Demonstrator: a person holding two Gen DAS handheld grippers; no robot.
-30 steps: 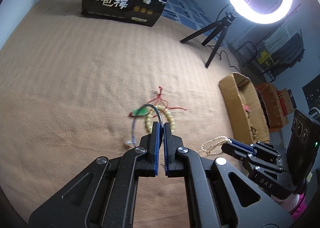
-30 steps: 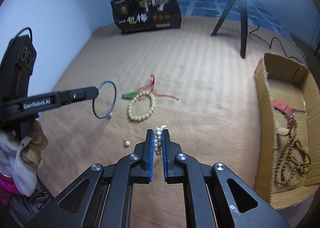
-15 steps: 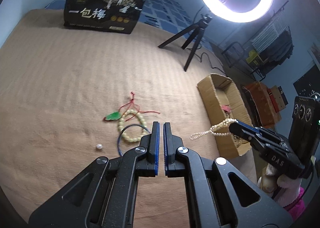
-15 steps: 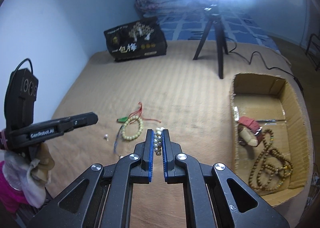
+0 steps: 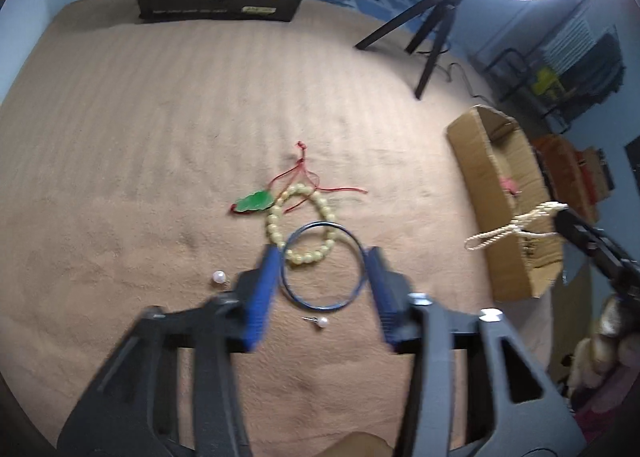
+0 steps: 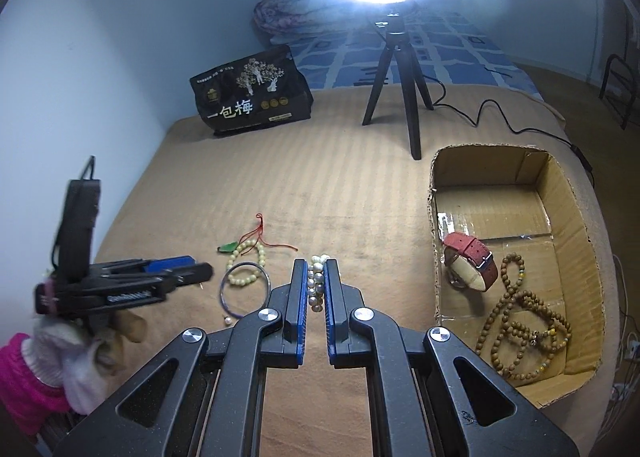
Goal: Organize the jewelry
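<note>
From my left wrist camera, the left gripper point(image 5: 324, 257) has its jaws spread wide with nothing between them; the picture is smeared. One blue hoop bracelet point(image 5: 323, 265) lies flat on the tan blanket point(image 5: 140, 137), overlapping one cream bead bracelet point(image 5: 306, 224). One green pendant point(image 5: 254, 201) on red cord sits beside it, and I count two loose pearls point(image 5: 219, 277), possibly earrings.

From my right wrist camera, the right gripper point(image 6: 316, 285) is clamped on one pearl strand point(image 6: 316, 281). The cardboard box point(image 6: 576, 193) holds one red-strapped watch point(image 6: 472, 261) and one brown bead necklace point(image 6: 520, 321).
</note>
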